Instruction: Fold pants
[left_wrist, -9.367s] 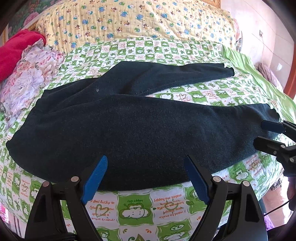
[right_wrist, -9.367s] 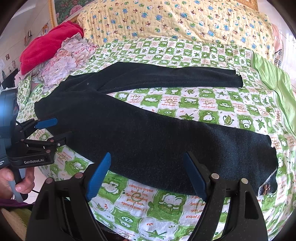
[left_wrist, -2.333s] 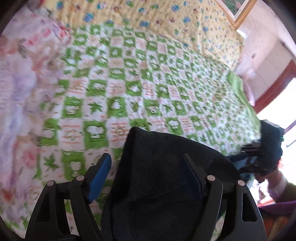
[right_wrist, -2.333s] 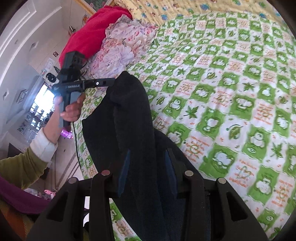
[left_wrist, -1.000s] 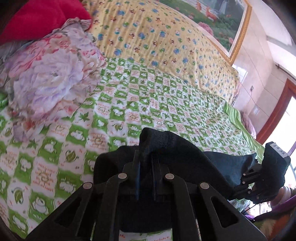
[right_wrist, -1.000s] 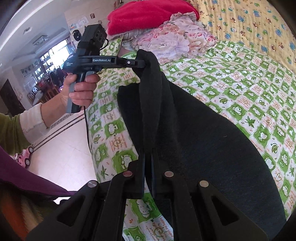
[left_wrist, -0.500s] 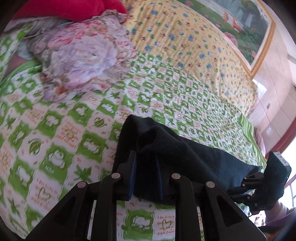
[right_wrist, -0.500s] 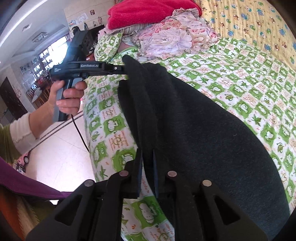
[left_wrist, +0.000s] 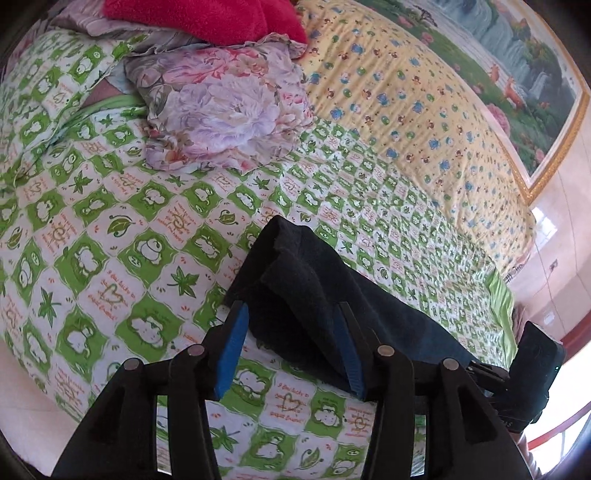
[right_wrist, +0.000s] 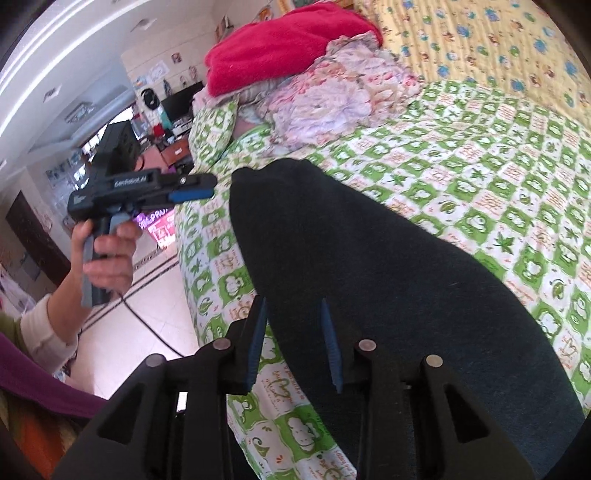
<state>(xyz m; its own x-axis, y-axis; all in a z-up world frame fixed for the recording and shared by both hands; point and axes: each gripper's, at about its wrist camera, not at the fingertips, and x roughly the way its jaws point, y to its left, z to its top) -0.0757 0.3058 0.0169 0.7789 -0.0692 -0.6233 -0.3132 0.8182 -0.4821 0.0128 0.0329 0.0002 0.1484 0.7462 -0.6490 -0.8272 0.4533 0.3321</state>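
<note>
Left gripper (left_wrist: 291, 347) jaws apart, straddling the waist end of the dark pants (left_wrist: 332, 295). Right gripper (right_wrist: 293, 341) jaws apart too, over the pants' near edge. Pants lie folded lengthwise on the green checkered bedspread (left_wrist: 110, 221), below the floral pillow (left_wrist: 221, 110).

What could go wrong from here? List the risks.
The pants lie near the bed edge, so the folded end could slide off. The top layer sits bunched and offset, so the next fold may come out crooked. Both tongs, left and right, straddle cloth and could drag it.
</note>
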